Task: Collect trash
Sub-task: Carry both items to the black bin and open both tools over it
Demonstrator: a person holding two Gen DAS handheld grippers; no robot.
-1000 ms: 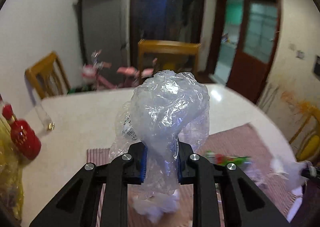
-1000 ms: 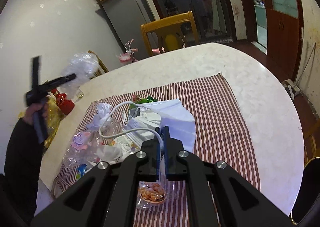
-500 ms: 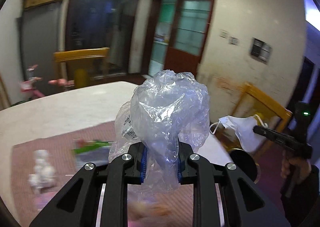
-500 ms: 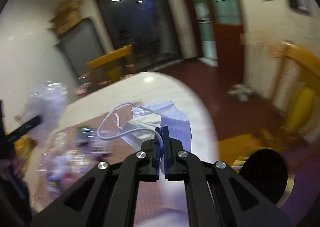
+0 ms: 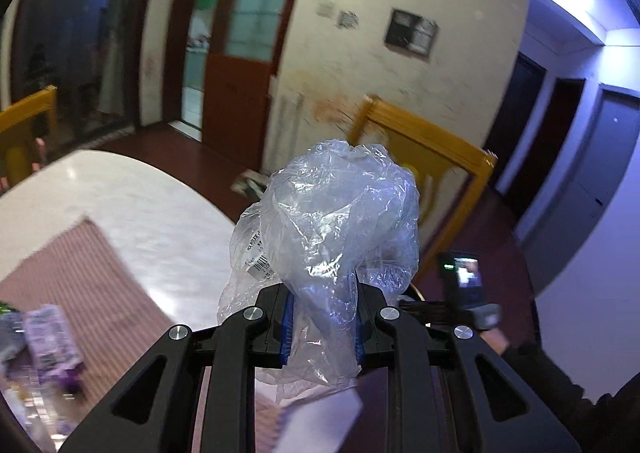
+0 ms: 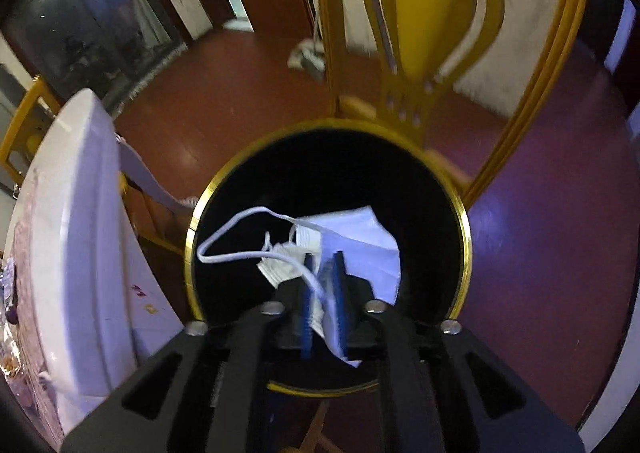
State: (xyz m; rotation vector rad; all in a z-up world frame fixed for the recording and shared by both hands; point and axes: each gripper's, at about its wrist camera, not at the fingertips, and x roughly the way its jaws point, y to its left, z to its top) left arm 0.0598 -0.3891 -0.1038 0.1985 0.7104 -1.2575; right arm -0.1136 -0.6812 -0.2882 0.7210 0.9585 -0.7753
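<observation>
My left gripper [image 5: 323, 319] is shut on a crumpled clear plastic bag [image 5: 334, 225] and holds it in the air past the table's edge. My right gripper [image 6: 323, 277] points down over a black trash bin with a gold rim [image 6: 464, 229]. Its jaws stand slightly apart, and a white face mask [image 6: 356, 241] with its ear loop [image 6: 228, 229] hangs between them over the bin's mouth. In the left wrist view the right gripper [image 5: 452, 307] shows low at the right, partly hidden behind the bag.
The round white table [image 5: 132, 209] with a striped cloth [image 5: 80, 285] and more wrappers [image 5: 48, 333] lies at the left. A yellow wooden chair [image 6: 424, 13] stands just behind the bin. The table's edge [image 6: 88, 237] is close on the bin's left.
Both grippers have swung right, away from the table. The right gripper has tipped down over the bin and its jaws have parted slightly around the mask.
</observation>
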